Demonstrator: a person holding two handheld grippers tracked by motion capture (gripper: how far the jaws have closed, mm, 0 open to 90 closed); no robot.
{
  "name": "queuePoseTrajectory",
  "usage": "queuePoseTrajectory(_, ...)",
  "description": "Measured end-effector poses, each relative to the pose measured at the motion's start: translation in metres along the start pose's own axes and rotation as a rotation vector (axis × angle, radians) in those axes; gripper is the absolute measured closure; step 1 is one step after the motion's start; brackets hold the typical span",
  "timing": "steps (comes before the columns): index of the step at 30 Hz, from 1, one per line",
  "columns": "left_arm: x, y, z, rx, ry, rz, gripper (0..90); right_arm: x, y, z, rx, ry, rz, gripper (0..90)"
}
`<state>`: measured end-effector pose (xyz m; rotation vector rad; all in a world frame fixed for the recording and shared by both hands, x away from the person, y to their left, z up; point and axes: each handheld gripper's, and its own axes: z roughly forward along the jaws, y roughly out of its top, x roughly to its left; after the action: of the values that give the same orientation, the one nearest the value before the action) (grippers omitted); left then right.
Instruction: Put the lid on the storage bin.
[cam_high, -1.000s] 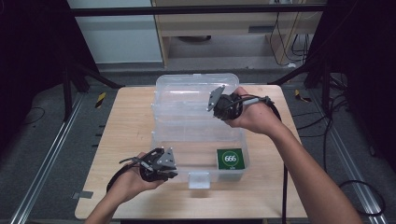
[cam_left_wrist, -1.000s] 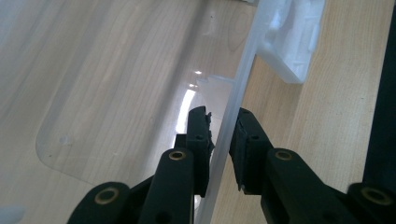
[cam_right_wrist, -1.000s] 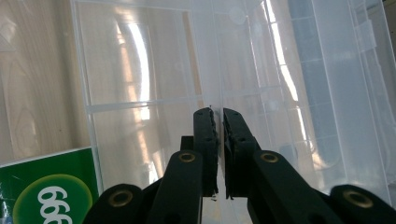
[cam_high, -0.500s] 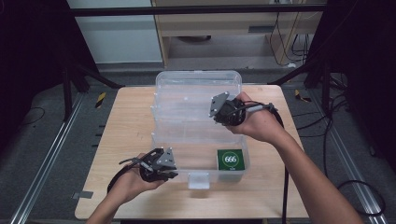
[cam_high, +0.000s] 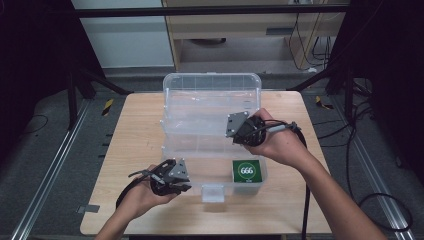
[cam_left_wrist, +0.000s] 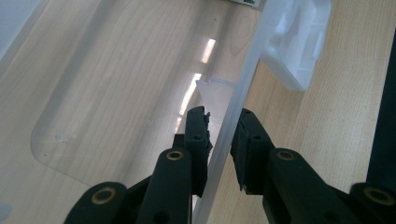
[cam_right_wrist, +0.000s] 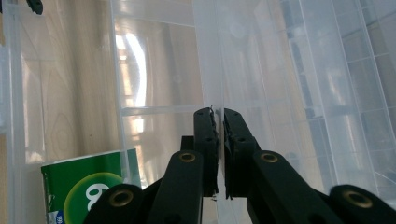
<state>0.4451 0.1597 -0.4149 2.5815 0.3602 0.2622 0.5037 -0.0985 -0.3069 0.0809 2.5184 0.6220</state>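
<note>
The box (cam_high: 212, 135) sat mid-table (cam_high: 130, 150), clear plastic, with its lid (cam_high: 212, 90) standing up at the far side and a green pack (cam_high: 246, 171) in its near right corner. My right gripper (cam_high: 235, 131) had its jaws clenched on a thin clear panel (cam_right_wrist: 212, 70) over the box; I judged it the lid or a tray edge but could not tell which. My left gripper (cam_high: 182, 182) gripped the box's near wall (cam_left_wrist: 233, 121), jaws clamped on either side of it, just beside the latch (cam_high: 212, 192).

The risk I saw: the panel was thin and slick, and the pinch was only at the jaw tips, so a quick swing could slip it free and let it slam. If my left hold loosened, the light box could skid or tip.

Against a second earlier, my right hand had come nearer me and lower, bringing the panel with it; the left gripper and box had not shifted.
</note>
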Motion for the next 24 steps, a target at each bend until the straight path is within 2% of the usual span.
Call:
queuePoseTrajectory(10, -0.003, 0.0, 0.002, -0.004, 0.021, 0.01, 76.0, 0.016, -0.004, -0.006, -0.024, -0.011, 0.005, 85.2)
queuePoseTrajectory(16, -0.006, -0.001, 0.002, -0.01, 0.026, -0.014, 75.7, 0.023, -0.008, -0.008, -0.033, -0.011, 0.003, 84.9)
queuePoseTrajectory(21, -0.007, -0.002, 0.002, -0.016, 0.029, -0.012, 75.5, 0.027, -0.008, -0.009, -0.034, -0.023, 0.001, 84.5)
queuePoseTrajectory(22, -0.006, -0.002, 0.002, -0.018, 0.029, 0.002, 75.4, 0.028, -0.009, -0.009, -0.033, -0.021, 0.004, 84.5)
queuePoseTrajectory(24, -0.006, -0.003, 0.002, -0.023, 0.029, -0.005, 75.3, 0.029, -0.009, -0.009, -0.037, -0.022, 0.002, 84.5)
